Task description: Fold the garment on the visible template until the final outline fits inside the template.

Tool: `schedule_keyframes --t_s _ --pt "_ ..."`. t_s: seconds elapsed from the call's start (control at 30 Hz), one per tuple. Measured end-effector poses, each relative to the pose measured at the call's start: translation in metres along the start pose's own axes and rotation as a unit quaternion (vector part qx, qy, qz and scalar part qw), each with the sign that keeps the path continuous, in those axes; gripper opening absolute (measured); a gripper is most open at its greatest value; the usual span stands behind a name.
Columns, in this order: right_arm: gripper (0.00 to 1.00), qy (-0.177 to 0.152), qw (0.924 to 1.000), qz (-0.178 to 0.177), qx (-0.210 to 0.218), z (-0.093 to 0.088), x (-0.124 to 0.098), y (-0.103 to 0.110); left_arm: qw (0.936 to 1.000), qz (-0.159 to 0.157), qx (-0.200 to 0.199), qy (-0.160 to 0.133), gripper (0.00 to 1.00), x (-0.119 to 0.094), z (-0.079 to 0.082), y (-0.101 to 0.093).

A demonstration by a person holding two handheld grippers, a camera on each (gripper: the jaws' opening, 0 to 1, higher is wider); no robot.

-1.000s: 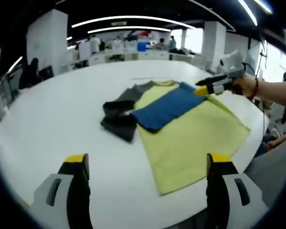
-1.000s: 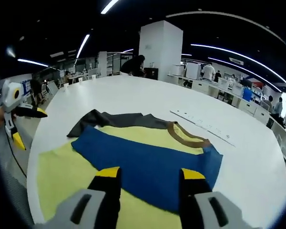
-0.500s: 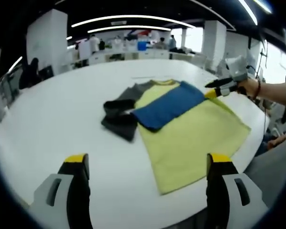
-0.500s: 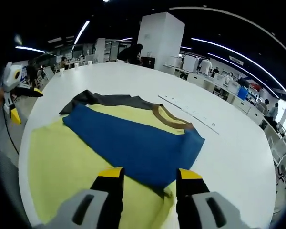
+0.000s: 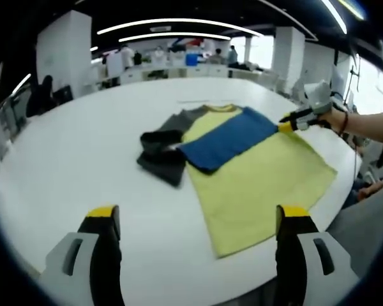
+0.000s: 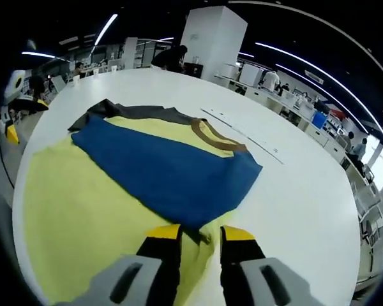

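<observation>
Right gripper (image 6: 200, 231): in the right gripper view its two yellow-tipped jaws rise from the bottom edge with a narrow gap between them. The tips sit at the near edge of the garment (image 6: 102, 185), where the blue panel (image 6: 169, 172) meets the yellow body and the cloth shows a small dark pucker. Whether the jaws have pinched the fabric cannot be determined. In the left gripper view the same gripper (image 5: 286, 127) is carried by a hand (image 5: 335, 118) entering from the right, with its tip against the far right corner of the blue panel.

Left gripper (image 5: 195, 217): its jaws stand wide apart and hold nothing. It hangs above bare worktop (image 5: 70, 159), well apart from the garment.

Garment: it lies flat on the white round worktop. The yellow body spreads toward the worktop edge. The blue panel lies across its upper part. A brown collar (image 6: 214, 137) shows at the neck, beyond the blue panel. A grey sleeve section (image 5: 161, 156) is bunched and folded beside the blue panel, on the side away from the right gripper.

Surroundings: a thin pale strip (image 6: 242, 135) lies on the worktop beyond the collar. Behind the worktop stand a white pillar (image 6: 214, 38), desks and several people at a distance. Long ceiling lights run overhead.
</observation>
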State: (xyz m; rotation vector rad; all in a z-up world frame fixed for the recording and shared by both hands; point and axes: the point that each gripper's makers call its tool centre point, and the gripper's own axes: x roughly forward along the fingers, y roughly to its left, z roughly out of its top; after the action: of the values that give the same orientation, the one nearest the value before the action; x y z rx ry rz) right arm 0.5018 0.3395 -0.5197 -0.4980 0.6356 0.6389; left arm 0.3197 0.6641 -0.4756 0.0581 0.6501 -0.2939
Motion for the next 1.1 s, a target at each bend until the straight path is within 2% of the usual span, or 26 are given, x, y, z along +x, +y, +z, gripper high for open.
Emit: schedule_keyframes --t_s 0.23,0.53,0.73,0.93,1.1 --pt "0.10 0.008 0.9995 -0.007 -0.029 0.000 0.006 -0.001 1.0000 0.001 -0.007 0.003 0.97 0.000 -0.002 0.002" --pt "0.10 0.013 0.9991 0.001 -0.041 -0.001 0.000 -0.001 0.9999 0.001 -0.010 0.007 0.96 -0.001 -0.005 0.004" --pt "0.09 0.018 0.9987 0.002 -0.047 -0.003 0.006 -0.001 1.0000 -0.003 -0.007 0.004 0.96 0.001 -0.002 0.001" --pt "0.09 0.031 0.9941 0.002 -0.104 -0.007 0.004 0.002 1.0000 -0.001 -0.008 0.004 0.96 -0.001 -0.002 0.002" --pt "0.07 0.030 0.9943 0.002 -0.102 -0.007 0.004 -0.001 0.9999 0.001 -0.010 0.011 0.95 -0.001 -0.007 0.003"
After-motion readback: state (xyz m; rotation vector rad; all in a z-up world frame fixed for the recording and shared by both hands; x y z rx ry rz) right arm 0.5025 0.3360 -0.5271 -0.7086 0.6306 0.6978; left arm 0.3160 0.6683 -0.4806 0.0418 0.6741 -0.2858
